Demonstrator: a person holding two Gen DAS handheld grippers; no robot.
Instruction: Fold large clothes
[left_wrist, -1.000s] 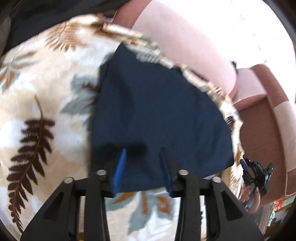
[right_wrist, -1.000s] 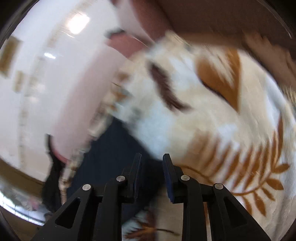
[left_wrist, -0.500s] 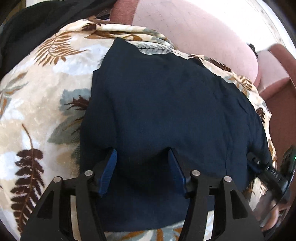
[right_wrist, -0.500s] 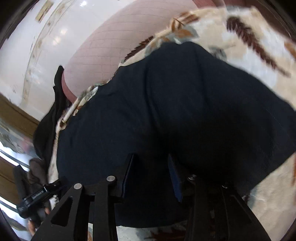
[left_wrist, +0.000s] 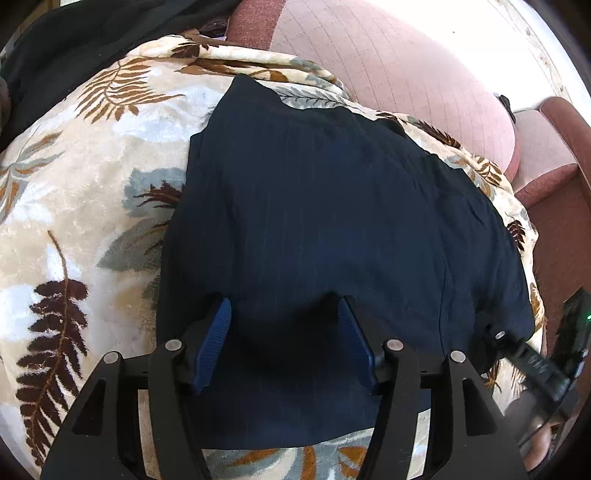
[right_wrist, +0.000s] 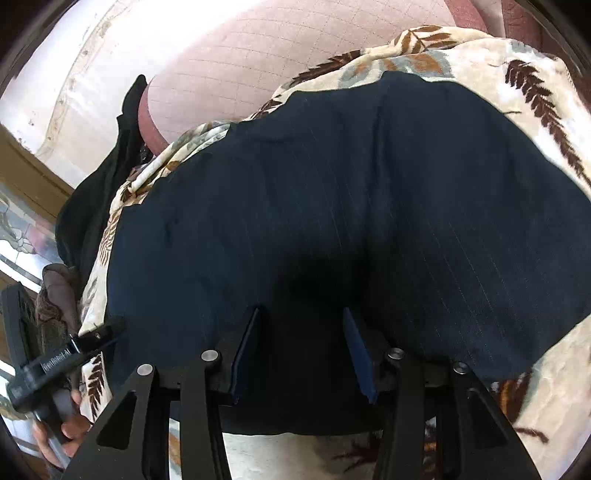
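A dark navy pinstriped garment (left_wrist: 332, 203) lies folded flat on a cream blanket with a leaf print (left_wrist: 74, 184). My left gripper (left_wrist: 283, 302) stands open just above the garment's near part, with the cloth lying flat under the blue pads and not pinched. In the right wrist view the same garment (right_wrist: 332, 203) fills the middle. My right gripper (right_wrist: 302, 312) hovers over its near part, its jaws opening, with nothing clamped between them. Each view shows the other gripper at the garment's edge: the right gripper (left_wrist: 532, 362) and the left gripper (right_wrist: 66, 354), held by a hand (right_wrist: 70, 424).
The blanket (right_wrist: 554, 369) covers a sofa seat. A pink backrest cushion (left_wrist: 406, 74) rises behind it and a brown armrest (left_wrist: 554, 229) stands at the right. A black cloth (left_wrist: 74, 37) is heaped at the sofa's far left end.
The left gripper moved forward from the garment's near hem onto the garment and its jaws widened. The right gripper swung from the bare blanket over the garment, its jaws spreading apart.
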